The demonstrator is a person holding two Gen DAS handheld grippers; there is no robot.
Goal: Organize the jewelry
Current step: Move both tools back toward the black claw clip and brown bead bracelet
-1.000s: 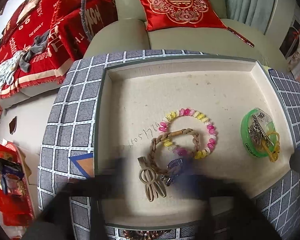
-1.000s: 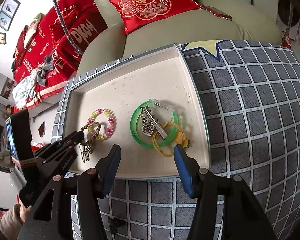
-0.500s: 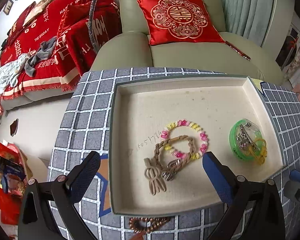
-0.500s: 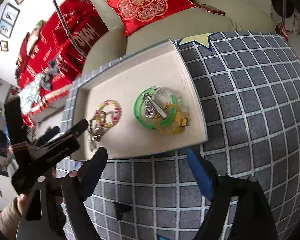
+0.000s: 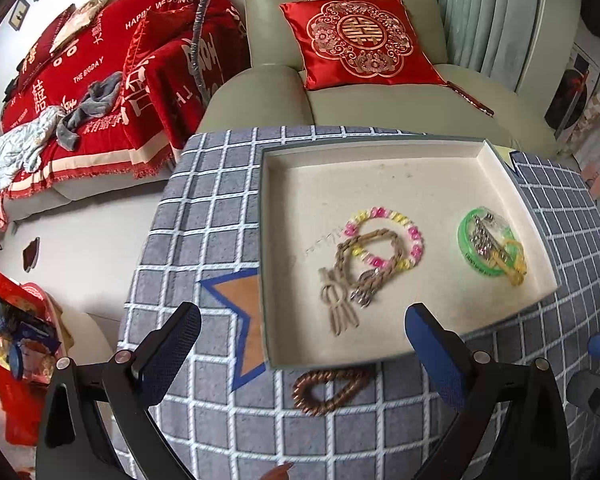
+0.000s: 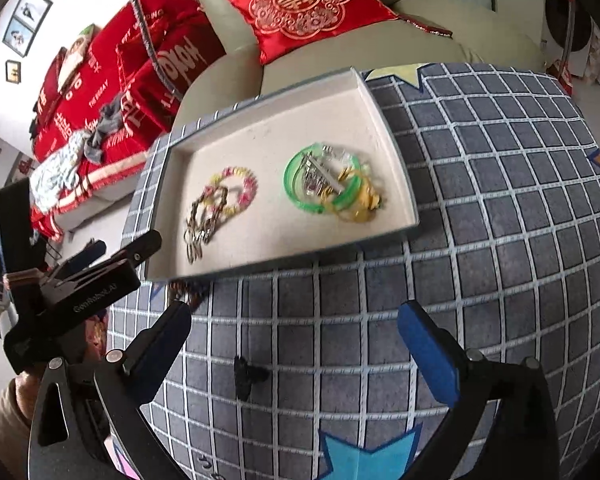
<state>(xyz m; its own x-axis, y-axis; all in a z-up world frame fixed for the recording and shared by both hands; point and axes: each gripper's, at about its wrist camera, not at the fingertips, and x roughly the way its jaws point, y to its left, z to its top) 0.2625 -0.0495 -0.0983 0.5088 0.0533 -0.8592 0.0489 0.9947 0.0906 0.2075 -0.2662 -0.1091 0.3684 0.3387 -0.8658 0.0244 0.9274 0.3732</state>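
- Brown wooden-bead bracelet [image 5: 327, 387] is lying loose on the grid-patterned cloth [image 5: 204, 216] of the counter, just outside the near wall of the beige tray [image 5: 380, 184], while everything else is sitting inside.
- Left gripper [image 5: 300, 344] is hovering above that bracelet with its blue pads spread wide apart and nothing between them.
- Right gripper [image 6: 296, 344] is hanging over bare cloth, likewise wide apart and empty, with a small dark object [image 6: 246, 376] lying below it, too blurred to identify.
- Inside the tray, a pink-and-yellow bead bracelet [image 5: 384, 240] is overlapping a braided cord bracelet [image 5: 364, 264], and a green bangle [image 5: 486, 246] is ringing a heap of metal pieces and a yellow loop.
- Judging from this layout, the bracelet outside is looking like the next pick: lowering straight down, straddling one side of the loop and closing gently should be keeping the strand from sliding.
- Lifting it clear of the tray wall before releasing matters, since a snag could be tipping the tray.
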